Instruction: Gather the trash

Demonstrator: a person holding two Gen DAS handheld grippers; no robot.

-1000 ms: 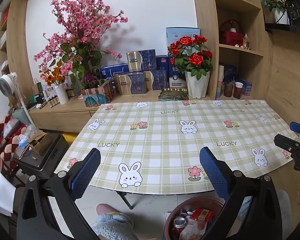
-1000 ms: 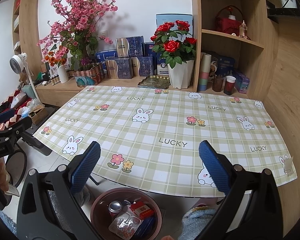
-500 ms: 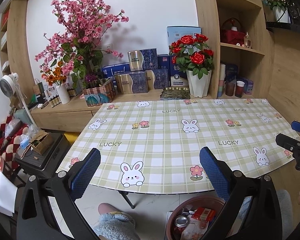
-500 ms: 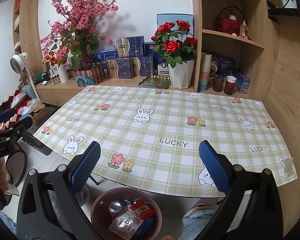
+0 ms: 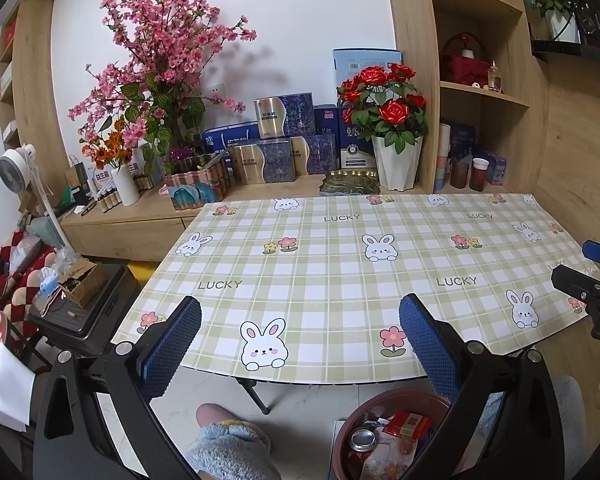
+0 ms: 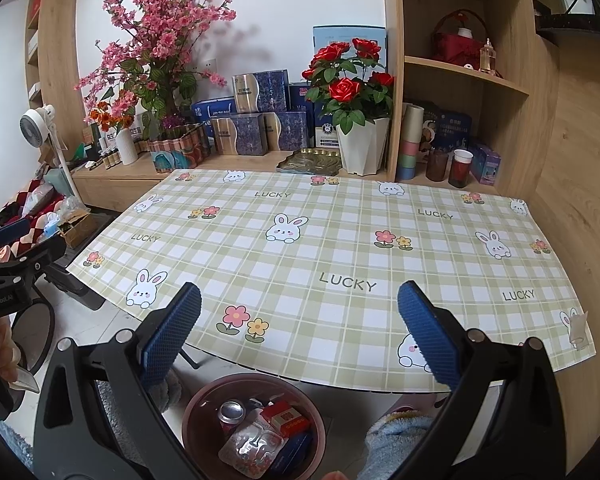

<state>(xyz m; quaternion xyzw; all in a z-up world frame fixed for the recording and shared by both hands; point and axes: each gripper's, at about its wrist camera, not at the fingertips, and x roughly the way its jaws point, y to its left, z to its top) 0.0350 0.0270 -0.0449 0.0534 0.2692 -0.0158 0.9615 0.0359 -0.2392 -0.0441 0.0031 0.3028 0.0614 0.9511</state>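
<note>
Right wrist view: both tongs (image 6: 298, 332) (image 5: 300, 340) gape empty; bin (image 6: 198, 416) holds one can (image 6: 231, 412), perhaps three packets.

Left gripper (image 5: 300, 344): black frame, blue cross-hatched pads (image 5: 171, 344), silver screws at the pivots; right gripper (image 6: 300, 344): same build; white lettering "GenRobot.AI" on the left gripper's body, seen beside the table (image 6: 380, 264); person wears fluffy blue slippers (image 5: 232, 450).
</note>
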